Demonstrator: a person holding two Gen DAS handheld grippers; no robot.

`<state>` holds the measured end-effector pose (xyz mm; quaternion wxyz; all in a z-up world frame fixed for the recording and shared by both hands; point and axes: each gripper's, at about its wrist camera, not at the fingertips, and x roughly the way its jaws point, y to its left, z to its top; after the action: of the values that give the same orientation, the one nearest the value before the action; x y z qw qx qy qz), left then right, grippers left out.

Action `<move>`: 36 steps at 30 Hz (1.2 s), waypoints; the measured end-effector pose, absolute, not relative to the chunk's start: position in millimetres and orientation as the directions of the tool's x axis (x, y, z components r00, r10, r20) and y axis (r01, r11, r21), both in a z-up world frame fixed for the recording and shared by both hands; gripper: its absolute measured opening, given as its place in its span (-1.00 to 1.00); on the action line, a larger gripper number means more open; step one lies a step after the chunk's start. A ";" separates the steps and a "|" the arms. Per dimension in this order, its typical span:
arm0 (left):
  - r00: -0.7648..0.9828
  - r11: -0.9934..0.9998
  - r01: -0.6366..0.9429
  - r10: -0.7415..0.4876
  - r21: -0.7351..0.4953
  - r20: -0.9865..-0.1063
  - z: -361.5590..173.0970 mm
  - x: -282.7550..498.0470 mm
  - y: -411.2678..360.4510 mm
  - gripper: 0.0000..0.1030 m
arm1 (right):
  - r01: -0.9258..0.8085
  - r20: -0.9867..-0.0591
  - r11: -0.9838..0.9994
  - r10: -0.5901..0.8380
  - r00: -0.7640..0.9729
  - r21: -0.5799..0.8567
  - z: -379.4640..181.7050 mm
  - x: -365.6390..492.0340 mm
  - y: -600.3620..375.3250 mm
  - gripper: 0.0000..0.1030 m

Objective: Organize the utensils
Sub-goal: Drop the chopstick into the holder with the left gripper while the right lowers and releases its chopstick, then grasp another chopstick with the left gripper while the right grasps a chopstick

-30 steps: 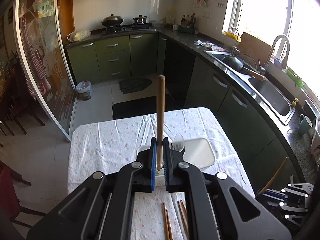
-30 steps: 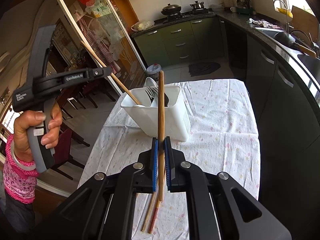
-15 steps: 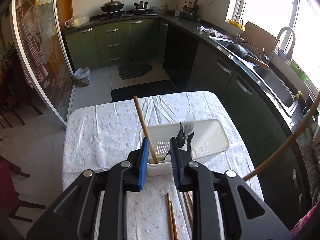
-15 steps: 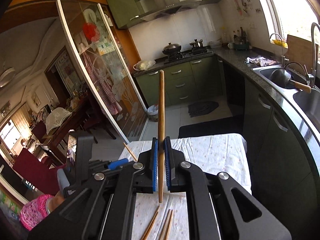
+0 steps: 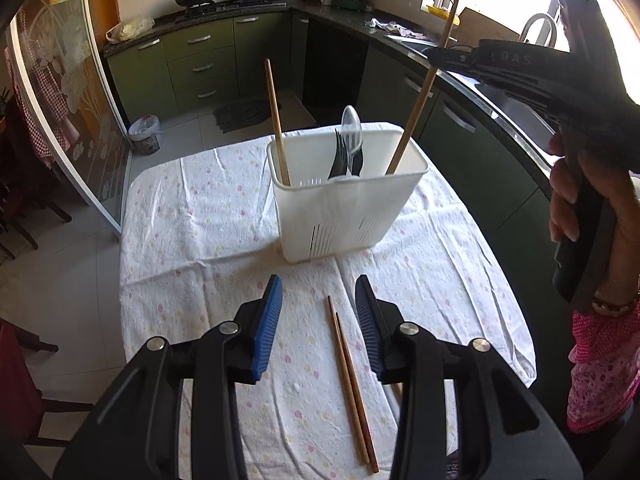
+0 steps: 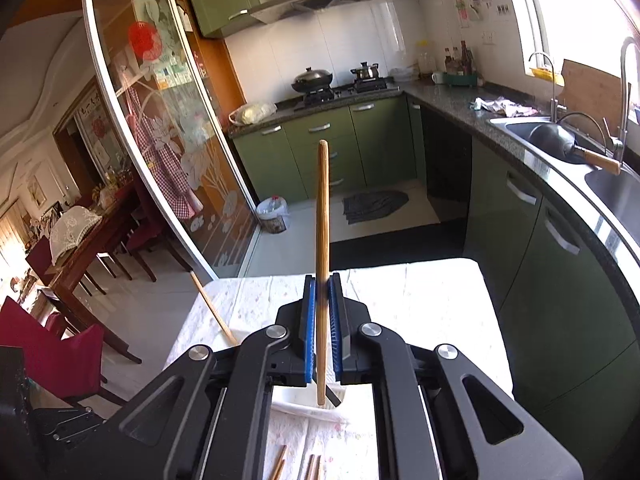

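Green kitchen cabinets behind, your right tongs (image 6: 321,334) pinch a chopstick (image 6: 322,240) upright over the white caddy (image 5: 344,200) mid-desk, while your left tongs (image 5: 318,320) gape empty above chopsticks (image 5: 352,384) lying lengthwise at the desk's near edge.

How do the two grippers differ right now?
The left gripper is open and empty above the table; the right gripper is shut on a chopstick that stands in the white holder. Both have blue pads.
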<state>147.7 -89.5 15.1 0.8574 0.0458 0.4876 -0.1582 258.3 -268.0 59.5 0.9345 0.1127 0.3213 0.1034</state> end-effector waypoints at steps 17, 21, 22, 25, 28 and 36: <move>0.176 0.954 0.266 -0.188 -0.137 -0.966 -93.6 145.8 -100.5 -0.14 | -0.223 -0.598 0.921 0.379 0.706 0.321 18.2 186.3 -281.2 -0.70; 0.134 0.958 0.258 -0.161 -0.123 -0.978 -114.7 151.7 -110.7 -0.16 | -0.244 -0.609 0.907 0.413 0.677 0.344 5.8 147.0 -293.1 -0.70; 0.126 0.959 0.256 -0.157 -0.120 -0.980 -118.5 153.3 -113.0 -0.16 | -0.246 -0.612 0.903 0.422 0.669 0.353 1.7 139.3 -296.4 -0.70; 0.115 0.961 0.263 -0.124 -0.090 -0.986 -126.0 155.6 -120.5 -0.19 | -0.244 -0.613 0.891 0.442 0.654 0.382 -9.6 119.0 -307.9 -0.69; 0.108 0.964 0.263 -0.079 -0.048 -0.991 -131.4 157.4 -124.4 -0.24 | -0.236 -0.613 0.879 0.461 0.642 0.414 -17.4 109.0 -320.0 -0.56; 0.098 0.961 0.275 -0.022 0.006 -0.995 -143.5 158.8 -129.9 -0.31 | -0.238 -0.609 0.862 0.489 0.625 0.448 -23.1 102.5 -329.3 -0.56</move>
<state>158.8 -129.9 -143.5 0.7347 0.0954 0.6640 -0.1010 102.5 -329.3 -23.1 0.8862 0.1645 0.3815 0.2050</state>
